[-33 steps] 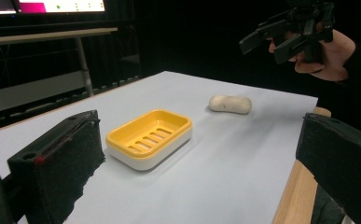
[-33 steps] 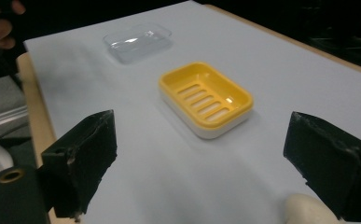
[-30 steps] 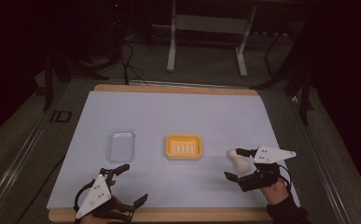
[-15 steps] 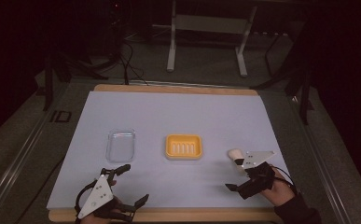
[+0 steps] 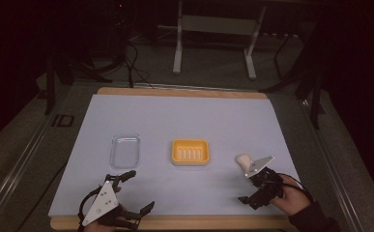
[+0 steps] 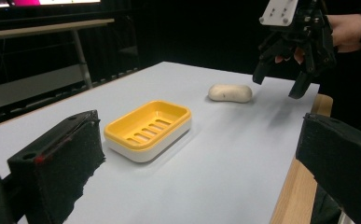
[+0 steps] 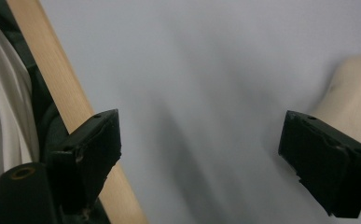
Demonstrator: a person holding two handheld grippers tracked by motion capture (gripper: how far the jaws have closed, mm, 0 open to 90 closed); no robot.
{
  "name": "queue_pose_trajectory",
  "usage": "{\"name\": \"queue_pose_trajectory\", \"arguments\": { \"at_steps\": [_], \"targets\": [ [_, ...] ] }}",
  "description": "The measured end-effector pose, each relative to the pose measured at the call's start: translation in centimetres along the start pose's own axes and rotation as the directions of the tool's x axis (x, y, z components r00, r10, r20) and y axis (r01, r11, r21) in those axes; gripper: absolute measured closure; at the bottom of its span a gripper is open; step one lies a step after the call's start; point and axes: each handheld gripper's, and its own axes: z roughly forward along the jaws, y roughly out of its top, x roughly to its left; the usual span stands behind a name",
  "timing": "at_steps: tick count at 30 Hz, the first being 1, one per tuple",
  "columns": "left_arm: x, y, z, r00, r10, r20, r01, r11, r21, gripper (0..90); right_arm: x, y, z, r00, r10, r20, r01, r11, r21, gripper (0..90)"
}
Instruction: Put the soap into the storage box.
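Across the pale table (image 5: 184,121) the things lay well apart, each with room for a grip from above. Largest was the right gripper (image 5: 251,186), raised near the table's right front edge with its jaws wide and nothing between them; they had just been closing a little, probably in readiness for the soap. At the front left the left gripper (image 5: 138,192) rested low, jaws also wide and empty (apparently waiting its turn). Near the middle sat the yellow soap dish (image 5: 190,152), empty, its slotted floor facing up to receive something. To its left lay a clear lid (image 5: 125,150). Smallest, the cream soap bar (image 6: 230,92) lay flat on the table just beyond the right gripper, apart from the dish.
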Motion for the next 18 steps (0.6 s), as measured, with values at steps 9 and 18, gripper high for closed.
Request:
{"name": "queue_pose_trajectory", "arguments": {
  "at_steps": [9, 18],
  "targets": [
    [0.1, 0.0, 0.0, 1.0, 0.002, -0.003, -0.002, 1.0, 0.003, 0.7, -0.9, -0.5, 0.8, 0.9866, 0.162, 0.023, -0.163, 0.969, 0.187, 13.6],
    [0.0, -0.1, 0.1, 1.0, 0.005, -0.007, -0.005, 1.0, 0.007, 0.8, -2.4, -0.8, 1.0, 0.9473, 0.312, 0.071, -0.32, 0.911, 0.26, 13.4]
  ]
}}
